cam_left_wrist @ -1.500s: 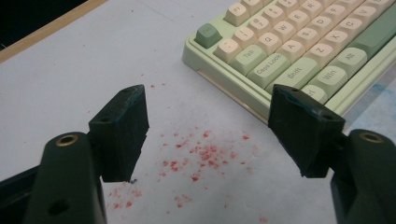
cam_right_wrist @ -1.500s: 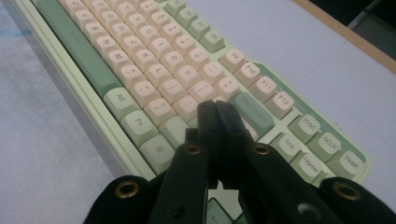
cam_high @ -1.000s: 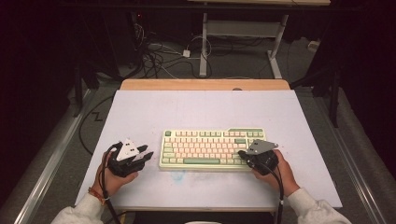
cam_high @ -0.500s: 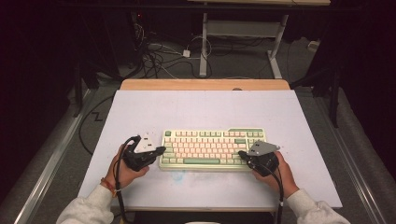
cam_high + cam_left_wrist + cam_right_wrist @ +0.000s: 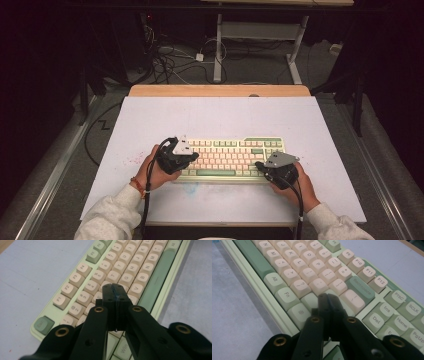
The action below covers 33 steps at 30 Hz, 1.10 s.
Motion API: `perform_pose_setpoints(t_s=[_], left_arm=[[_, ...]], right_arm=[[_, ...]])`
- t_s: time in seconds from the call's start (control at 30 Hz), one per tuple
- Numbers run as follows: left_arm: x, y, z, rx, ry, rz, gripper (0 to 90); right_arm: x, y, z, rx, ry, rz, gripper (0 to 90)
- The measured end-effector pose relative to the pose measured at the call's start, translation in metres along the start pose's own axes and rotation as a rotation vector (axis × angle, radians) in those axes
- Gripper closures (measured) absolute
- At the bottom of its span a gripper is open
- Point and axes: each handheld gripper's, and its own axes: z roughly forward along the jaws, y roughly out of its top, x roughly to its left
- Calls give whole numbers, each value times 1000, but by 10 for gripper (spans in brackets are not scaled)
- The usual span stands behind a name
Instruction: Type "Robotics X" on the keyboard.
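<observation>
High view: you've got one keyboard (image 5: 230, 159) near the table's (image 5: 220, 117) front edge and two grippers, left gripper (image 5: 189, 159) and right gripper (image 5: 260, 165), both with jaws pressed together, empty. Pale mat, dark room with cables behind. The gripper views let you read the key legends.

Both forearms enter from six o'clock in pale sleeves. The left gripper (image 5: 187, 159) points toward three o'clock, fingers (image 5: 110, 298) pressed together, empty. The right gripper (image 5: 260, 166) points toward ten o'clock, fingers (image 5: 335, 305) likewise closed.
</observation>
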Motion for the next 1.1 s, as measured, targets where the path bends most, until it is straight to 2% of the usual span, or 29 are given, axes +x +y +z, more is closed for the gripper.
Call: perform_pose_setpoints(t_s=[0.37,0.7,0.87,1.1], left_arm=[[1,26,27,16,-24,7,869],[2,33,47,51,-32,8,862],[2,34,50,56,-25,12,862],[9,29,43,70,-9,2,860]], right_arm=[[2,0,0,4,-13,-15,900],[1,0,0,1,-10,-16,900],[2,0,0,0,-12,-17,900],[2,0,-1,-1,-9,-19,900]])
